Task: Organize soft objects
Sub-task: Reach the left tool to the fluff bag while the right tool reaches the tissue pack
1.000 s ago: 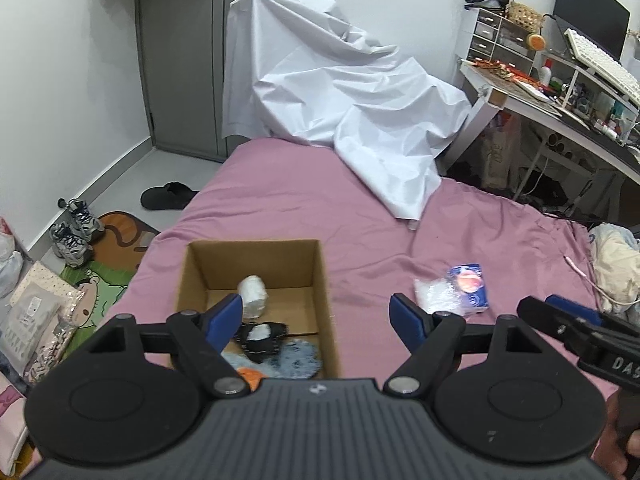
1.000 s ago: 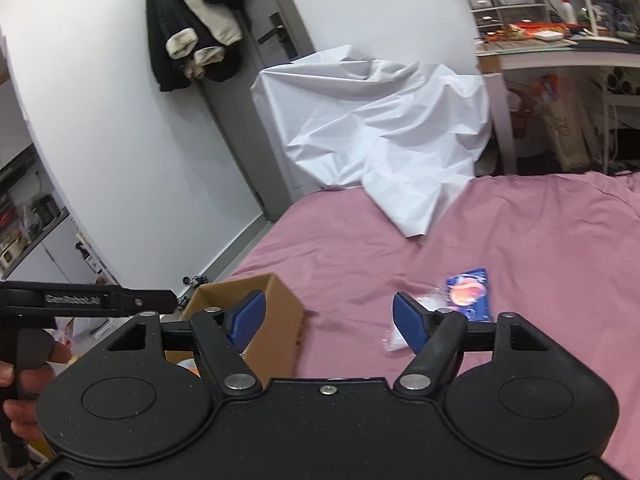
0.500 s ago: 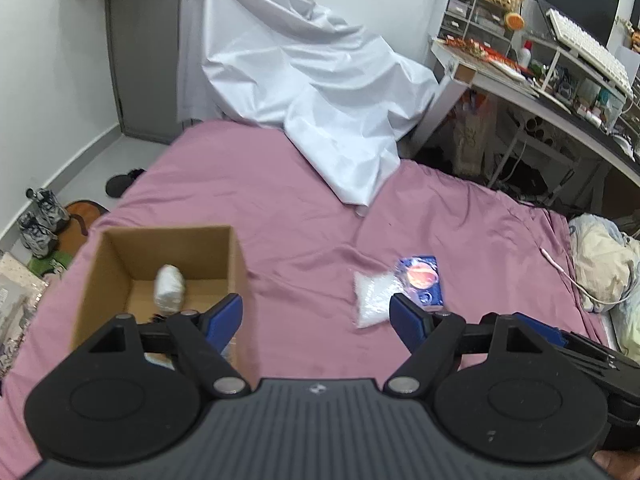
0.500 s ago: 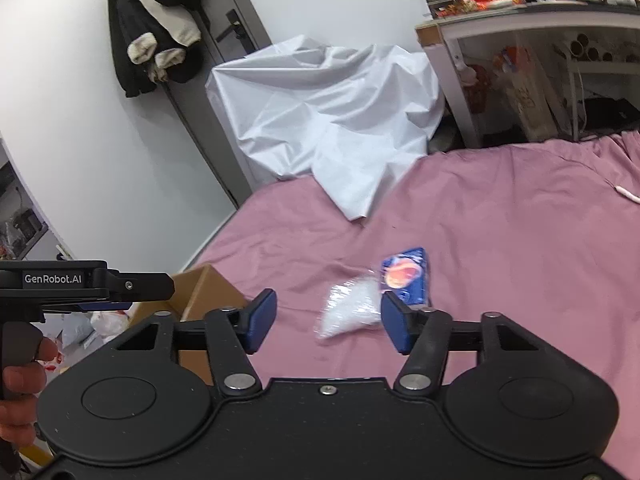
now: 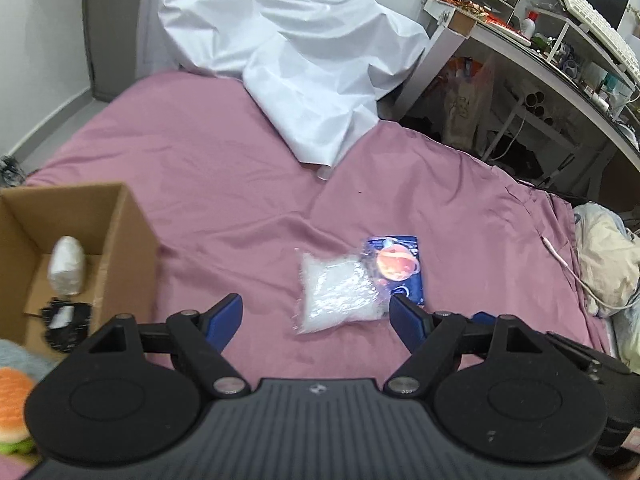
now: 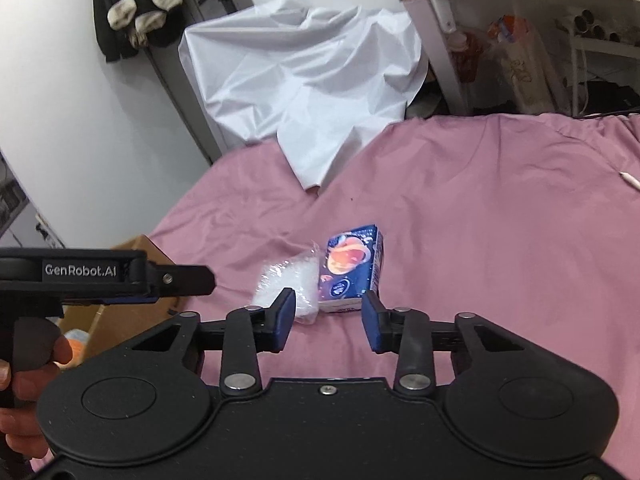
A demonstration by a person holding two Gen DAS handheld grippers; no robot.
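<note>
1. A bedroom: a bed (image 5: 224,168) under a mauve sheet, a crumpled white sheet (image 5: 304,52) heaped at its far end, a cluttered table (image 5: 532,52) at about 2 o'clock in the left wrist view.
2. The left hand-held gripper (image 5: 316,316) hangs with its jaws spread wide and nothing between them; the clear bag of white filling (image 5: 340,292) lies on the sheet just past its tips, toward 12 o'clock.
3. The right hand-held gripper (image 6: 328,316) has just been closing its jaws, yet they stand apart and empty, the pads pressing on nothing. The blue tissue pack (image 6: 354,268) lies just beyond them at 12 o'clock, touching the clear bag on its left.
4. Outward, at 9 o'clock of the left view, the cardboard box (image 5: 120,240) stands open on the bed, already holding a white roll (image 5: 67,266) and a dark item (image 5: 64,320); a plush burger (image 5: 12,408) shows at the lower left edge.
5. Judged from this, the sorting is partly done: some soft things are boxed, while the bag and the tissue pack remain to be lifted and carried to the box.
</note>
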